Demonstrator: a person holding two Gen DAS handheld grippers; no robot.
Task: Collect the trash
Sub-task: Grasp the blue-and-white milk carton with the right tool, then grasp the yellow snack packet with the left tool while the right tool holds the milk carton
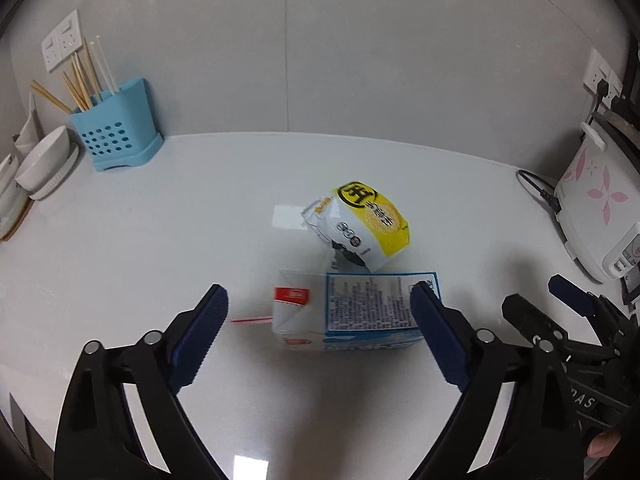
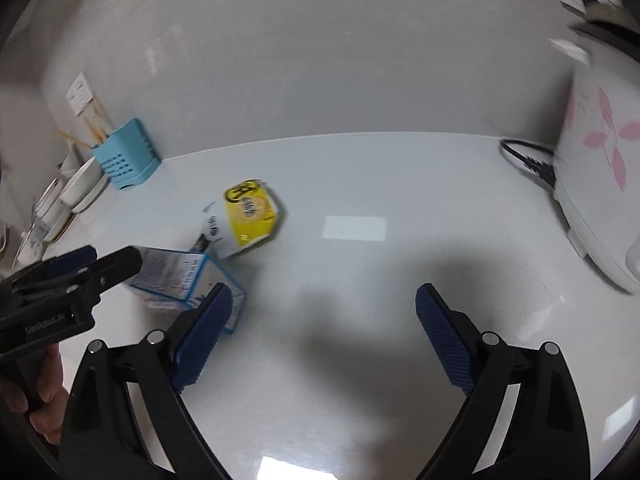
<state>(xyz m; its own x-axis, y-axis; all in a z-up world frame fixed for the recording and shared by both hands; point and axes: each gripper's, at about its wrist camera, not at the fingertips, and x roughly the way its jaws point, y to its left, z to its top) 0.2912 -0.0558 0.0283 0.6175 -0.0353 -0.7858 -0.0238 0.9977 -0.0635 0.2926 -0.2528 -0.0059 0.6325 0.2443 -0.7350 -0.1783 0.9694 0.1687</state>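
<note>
Left wrist view shows the white counter (image 1: 160,240) with a rice cooker (image 1: 596,208) at its right edge, and the left gripper (image 1: 320,320) spread wide above a carton (image 1: 352,312) lying on its side. Just behind the carton lies a yellow wrapper (image 1: 360,224), while the right gripper (image 2: 324,320) hangs wide apart over bare counter beside them.

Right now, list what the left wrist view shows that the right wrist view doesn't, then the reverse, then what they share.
Left wrist only: the carton's red straw, and the left gripper open around the milk carton.

Right wrist only: the right gripper open over bare counter.

Both: carton, yellow snack wrapper, blue chopstick holder, bowls, rice cooker.
</note>
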